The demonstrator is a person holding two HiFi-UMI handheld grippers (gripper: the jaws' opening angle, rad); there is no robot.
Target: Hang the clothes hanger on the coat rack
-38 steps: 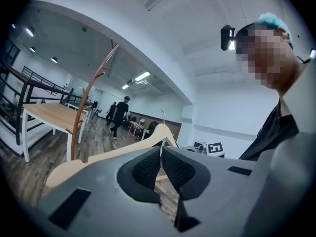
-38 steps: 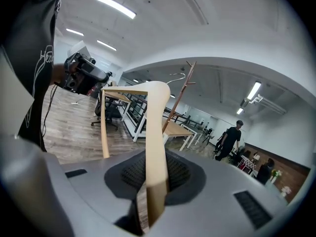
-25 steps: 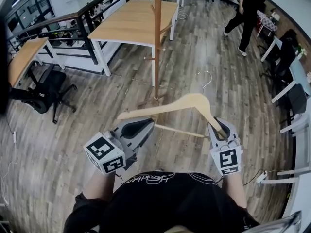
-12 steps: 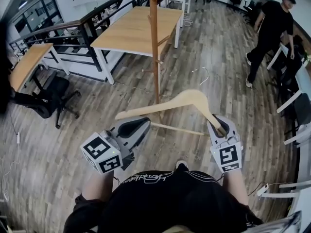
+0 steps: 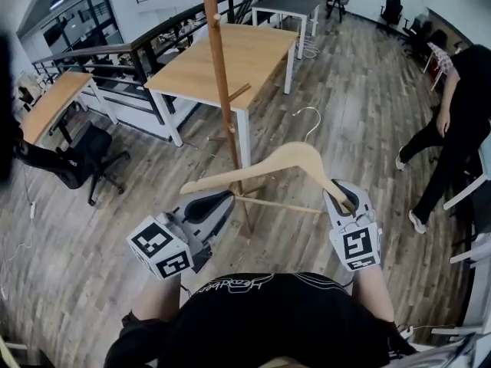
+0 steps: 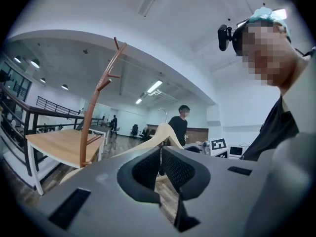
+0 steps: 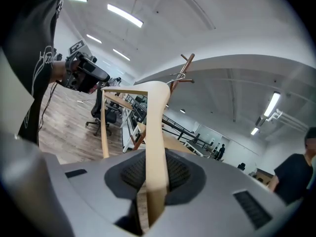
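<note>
You hold the hanger (image 5: 295, 159) up in the air, not yet on the coat rack (image 5: 222, 90) ahead, with your left gripper (image 5: 219, 202) pinching its left end and your right gripper (image 5: 343, 202) pinching its right arm (two grips likely stop it swinging).

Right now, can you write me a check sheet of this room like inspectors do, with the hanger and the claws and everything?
surface: plank floor; no worktop in use.
job's things: wooden clothes hanger carried in the air; coat rack stands just ahead; the hanger is not yet on it.
clutter: black office chair at the left.
grippers: left gripper, claw closed on the hanger's left end; right gripper, claw closed on its right end.
cables: white cable on the floor by the tables.
surroundings: wooden tables behind the rack; a person at the right.
</note>
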